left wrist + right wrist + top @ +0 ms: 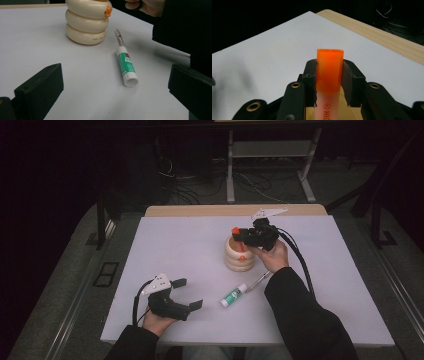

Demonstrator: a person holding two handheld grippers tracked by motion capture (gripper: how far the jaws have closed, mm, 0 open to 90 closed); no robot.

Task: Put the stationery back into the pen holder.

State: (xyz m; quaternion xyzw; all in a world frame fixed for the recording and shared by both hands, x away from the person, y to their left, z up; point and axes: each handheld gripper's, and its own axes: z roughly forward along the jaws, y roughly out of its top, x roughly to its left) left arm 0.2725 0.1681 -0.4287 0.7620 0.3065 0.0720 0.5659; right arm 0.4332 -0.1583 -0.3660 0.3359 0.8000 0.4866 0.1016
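Your right gripper (pixel 329 75) clamps the orange-capped highlighter (pixel 329 70), its lower end inside the cream ringed holder (pixel 239 255) at mid-table. Your left gripper (pixel 187 294) rests near the table's front edge, jaws wide, nothing between them

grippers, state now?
Left gripper: open, holding nothing.
Right gripper: shut on the orange highlighter, over the holder.
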